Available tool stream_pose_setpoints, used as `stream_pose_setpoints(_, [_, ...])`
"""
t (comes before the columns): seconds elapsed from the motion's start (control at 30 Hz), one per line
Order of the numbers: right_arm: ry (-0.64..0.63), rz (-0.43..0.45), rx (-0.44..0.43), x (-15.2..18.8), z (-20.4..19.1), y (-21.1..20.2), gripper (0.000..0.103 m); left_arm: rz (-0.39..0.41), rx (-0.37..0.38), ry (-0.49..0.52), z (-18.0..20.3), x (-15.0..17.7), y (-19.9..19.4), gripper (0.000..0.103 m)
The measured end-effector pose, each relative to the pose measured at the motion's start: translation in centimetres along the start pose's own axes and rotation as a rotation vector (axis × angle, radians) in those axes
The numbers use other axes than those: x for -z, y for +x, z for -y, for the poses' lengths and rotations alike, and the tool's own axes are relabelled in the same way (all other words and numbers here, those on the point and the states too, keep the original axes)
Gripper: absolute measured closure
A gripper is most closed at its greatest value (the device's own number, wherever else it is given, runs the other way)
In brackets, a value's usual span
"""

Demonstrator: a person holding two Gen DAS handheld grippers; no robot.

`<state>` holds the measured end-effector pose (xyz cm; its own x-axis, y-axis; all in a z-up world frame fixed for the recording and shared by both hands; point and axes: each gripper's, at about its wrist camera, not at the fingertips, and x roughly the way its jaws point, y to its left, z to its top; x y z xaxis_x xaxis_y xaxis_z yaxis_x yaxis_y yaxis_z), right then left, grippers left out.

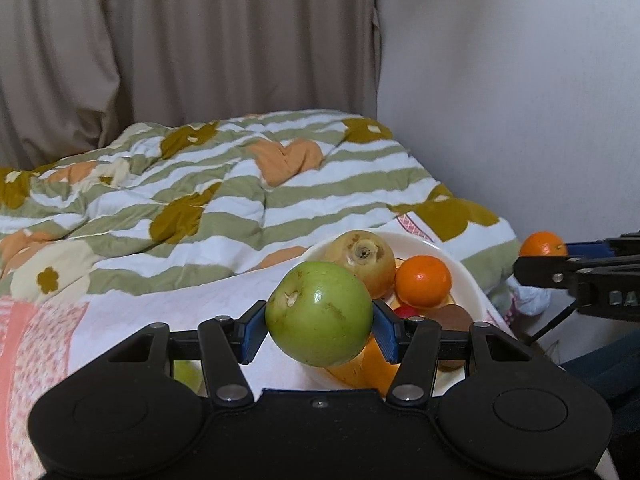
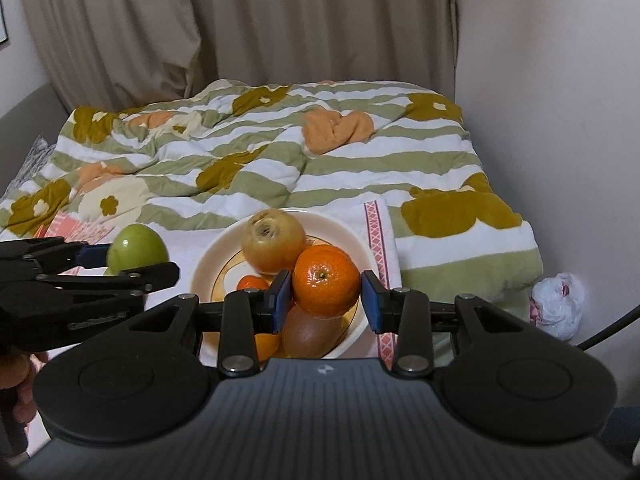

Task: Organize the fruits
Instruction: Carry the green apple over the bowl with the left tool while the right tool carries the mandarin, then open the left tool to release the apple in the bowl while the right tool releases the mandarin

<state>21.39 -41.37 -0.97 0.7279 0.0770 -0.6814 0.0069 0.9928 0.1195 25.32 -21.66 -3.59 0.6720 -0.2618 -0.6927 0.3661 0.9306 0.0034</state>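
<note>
A striped, flower-patterned quilt [image 2: 280, 152] covers the bed, with a pale cloth [image 1: 168, 312] laid over its near end. On that cloth sits a white bowl [image 2: 212, 256] holding a yellowish persimmon-like fruit [image 2: 274, 240], a kiwi [image 2: 308, 330] and other orange pieces partly hidden under the rest. The left gripper [image 1: 320, 326] is clamped on a green apple [image 1: 320, 312], held in the air just left of the bowl and a little nearer the camera than its rim; the bowl lies ahead and to the right of it. The right gripper [image 2: 326, 294] brackets an orange mandarin [image 2: 326, 274] above the bowl's near side; its left pad touches the fruit, while the right pad looks a sliver off, so a firm pinch is likely but not certain. The right gripper is nearer the bowl, so its mandarin has the shorter way down
</note>
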Motion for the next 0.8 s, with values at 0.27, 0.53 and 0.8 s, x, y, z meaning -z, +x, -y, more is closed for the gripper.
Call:
stream_pose_setpoints(0.27, [0.062, -0.048, 0.034, -0.3, 0.6, 3.2, 0.05, -0.079, 0.04, 0.027, -1.0, -0.6, 5.3, 0.044])
stream_pose_setpoints(0.53, [0.105, -0.079, 0.07, -0.2, 0.8, 5.4, 0.05, -0.113, 0.06, 0.105, -0.7, -0.5, 8.1, 0.044])
stream_pose_setpoints(0.8, [0.135, -0.085, 0.095, -0.1, 0.9, 5.6, 0.05, -0.076, 0.05, 0.143, -0.5, -0.6, 7.8, 0.015])
